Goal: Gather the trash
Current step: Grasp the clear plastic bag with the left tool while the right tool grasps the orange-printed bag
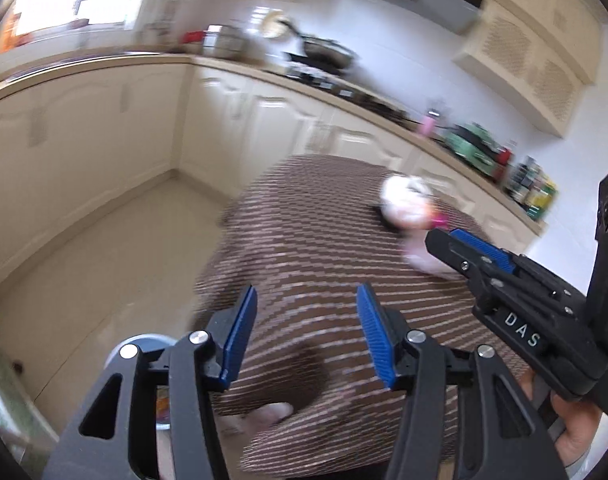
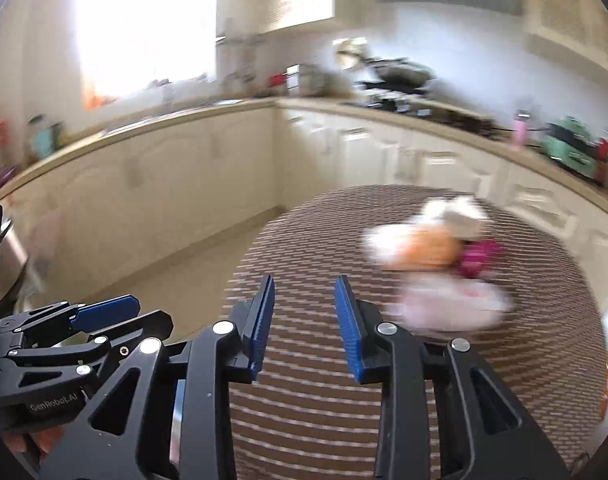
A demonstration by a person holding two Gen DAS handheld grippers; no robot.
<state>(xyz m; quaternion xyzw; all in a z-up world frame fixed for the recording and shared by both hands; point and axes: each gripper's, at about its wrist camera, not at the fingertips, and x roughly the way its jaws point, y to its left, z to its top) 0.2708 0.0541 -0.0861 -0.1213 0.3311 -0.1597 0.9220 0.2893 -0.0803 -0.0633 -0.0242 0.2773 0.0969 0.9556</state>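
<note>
A blurred pile of trash, white, orange, pink and magenta wrappers or tissue, lies on a round table with a brown striped cloth. It also shows in the left wrist view, far right on the cloth. My right gripper is open and empty, above the cloth, short and left of the pile. My left gripper is open and empty over the table's near part. The right gripper shows in the left view, close to the pile. The left gripper shows at lower left in the right view.
Cream kitchen cabinets with a beige counter wrap behind the table. Pans, a pink bottle, a green appliance and jars stand on it. Tiled floor lies left of the table. A metal bin rim sits at lower left.
</note>
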